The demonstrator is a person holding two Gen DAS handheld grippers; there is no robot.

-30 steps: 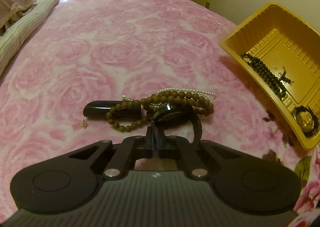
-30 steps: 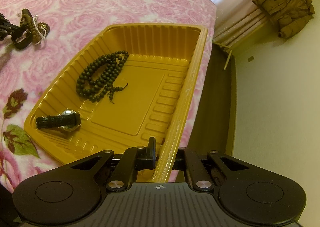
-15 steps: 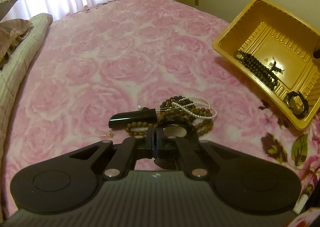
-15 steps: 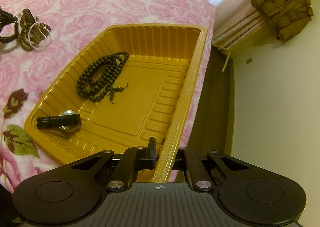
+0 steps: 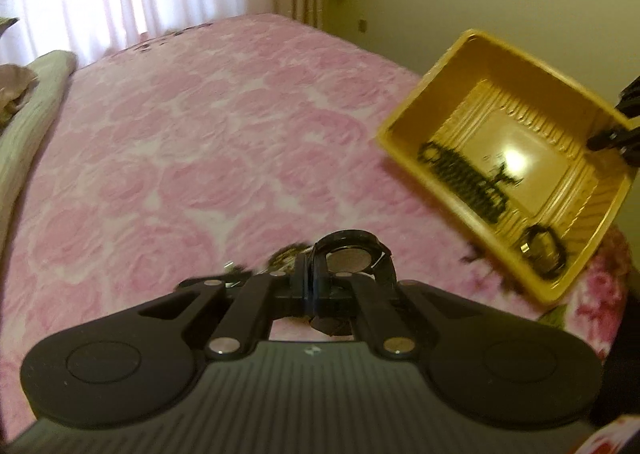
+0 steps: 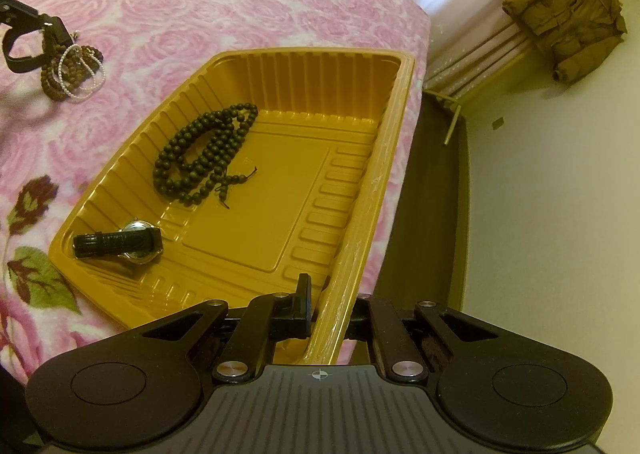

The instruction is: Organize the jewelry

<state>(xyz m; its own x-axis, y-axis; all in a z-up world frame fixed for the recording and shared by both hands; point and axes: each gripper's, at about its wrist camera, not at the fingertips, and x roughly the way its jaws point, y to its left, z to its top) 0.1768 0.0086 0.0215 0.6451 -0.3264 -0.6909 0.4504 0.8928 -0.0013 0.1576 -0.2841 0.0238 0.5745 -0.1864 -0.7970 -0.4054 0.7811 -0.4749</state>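
While the left gripper point(image 5: 310, 286) is clamped on the strap of a black watch point(image 5: 354, 254), lifted clear of the pink rose bedspread point(image 5: 200, 158), brown beads point(image 6: 66, 72) and a pearl strand point(image 6: 82, 68) lie below it on the cover. Toward the bed's right edge stands the yellow tray point(image 6: 360, 238), holding dark beads point(image 6: 204, 152) and a second watch point(image 6: 120, 244). The right gripper point(image 6: 326, 308) pinches the tray's near rim.
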